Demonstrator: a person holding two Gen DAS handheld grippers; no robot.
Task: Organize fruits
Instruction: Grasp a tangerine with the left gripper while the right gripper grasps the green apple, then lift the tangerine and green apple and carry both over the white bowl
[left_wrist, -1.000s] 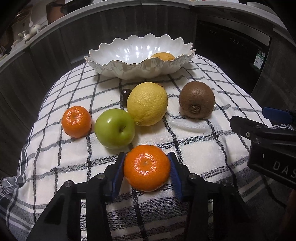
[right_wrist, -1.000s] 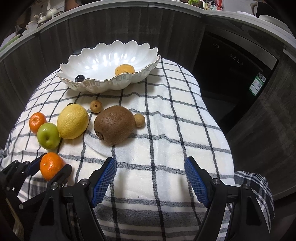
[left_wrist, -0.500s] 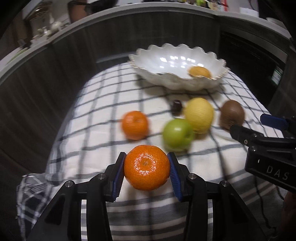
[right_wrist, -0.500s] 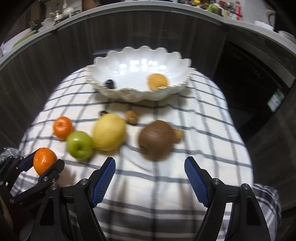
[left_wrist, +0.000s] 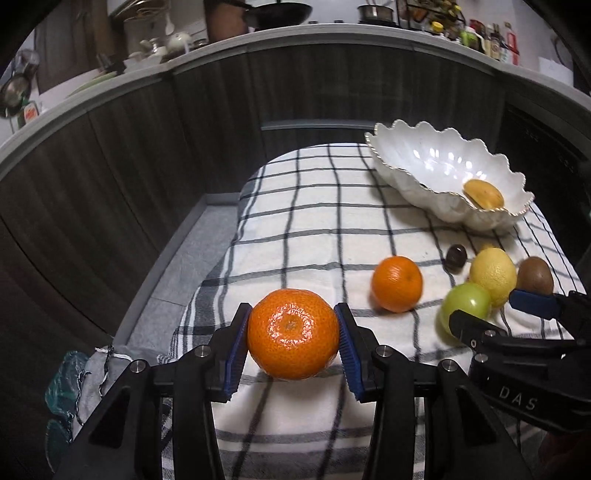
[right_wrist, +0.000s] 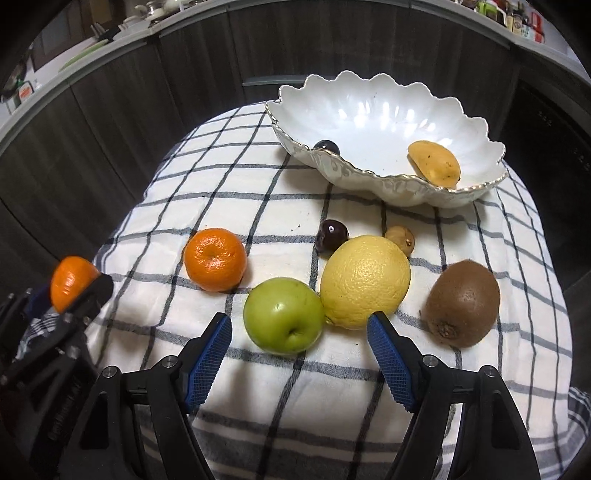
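My left gripper (left_wrist: 293, 345) is shut on an orange mandarin (left_wrist: 293, 334) and holds it above the left side of the checked cloth; the mandarin also shows in the right wrist view (right_wrist: 72, 282). My right gripper (right_wrist: 299, 356) is open and empty, just in front of the green apple (right_wrist: 283, 320). A second mandarin (right_wrist: 215, 259), a lemon (right_wrist: 365, 281), a kiwi (right_wrist: 461, 308), a dark plum (right_wrist: 331, 234) and a small brown fruit (right_wrist: 400, 239) lie on the cloth. The white scalloped bowl (right_wrist: 369, 181) at the back holds a yellow fruit (right_wrist: 434, 164) and a dark fruit (right_wrist: 327, 146).
The checked cloth (right_wrist: 236, 184) covers a table whose edges drop off on all sides. Dark cabinet fronts (left_wrist: 166, 155) curve around behind. A counter with kitchenware (left_wrist: 177, 38) runs above them.
My left gripper has lifted the mandarin off the cloth and swung left. My right gripper has moved left and forward, from in front of the kiwi to in front of the apple.
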